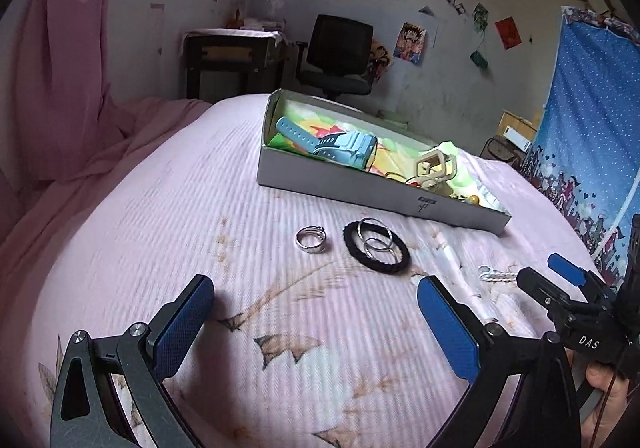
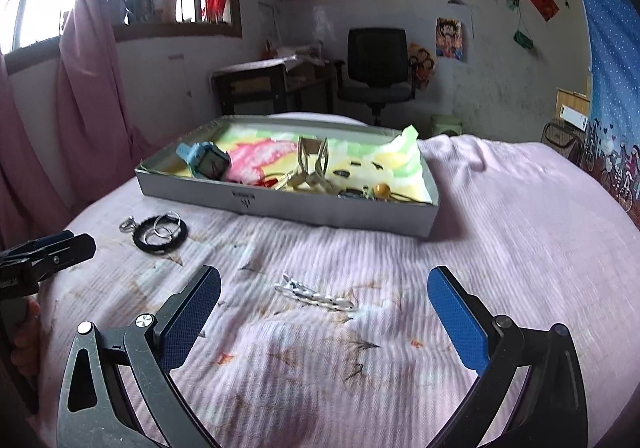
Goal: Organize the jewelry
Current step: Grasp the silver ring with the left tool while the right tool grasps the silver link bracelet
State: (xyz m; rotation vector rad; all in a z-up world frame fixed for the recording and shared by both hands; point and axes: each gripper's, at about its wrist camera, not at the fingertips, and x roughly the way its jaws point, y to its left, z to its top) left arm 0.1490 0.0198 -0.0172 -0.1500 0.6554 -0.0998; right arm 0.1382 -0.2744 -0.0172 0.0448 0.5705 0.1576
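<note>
Jewelry is partly sorted: a blue watch (image 1: 344, 152) and trinkets lie in the box (image 1: 360, 192), while a ring (image 1: 310, 239), a black band (image 1: 376, 250) and a silver clip (image 2: 314, 296) wait on the bed (image 1: 160, 228), near the wide, empty left claw (image 1: 316, 322) and right claw (image 2: 324, 316).

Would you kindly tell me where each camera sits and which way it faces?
Left wrist: rides on the left tool, open low over the pink bedspread, facing the silver ring, black hair tie and grey box; the right tool shows at right.
Right wrist: rides on the right tool, open, facing a silver clip; the left tool enters at left.
Shared: box, hair tie, clip, bedspread.
</note>
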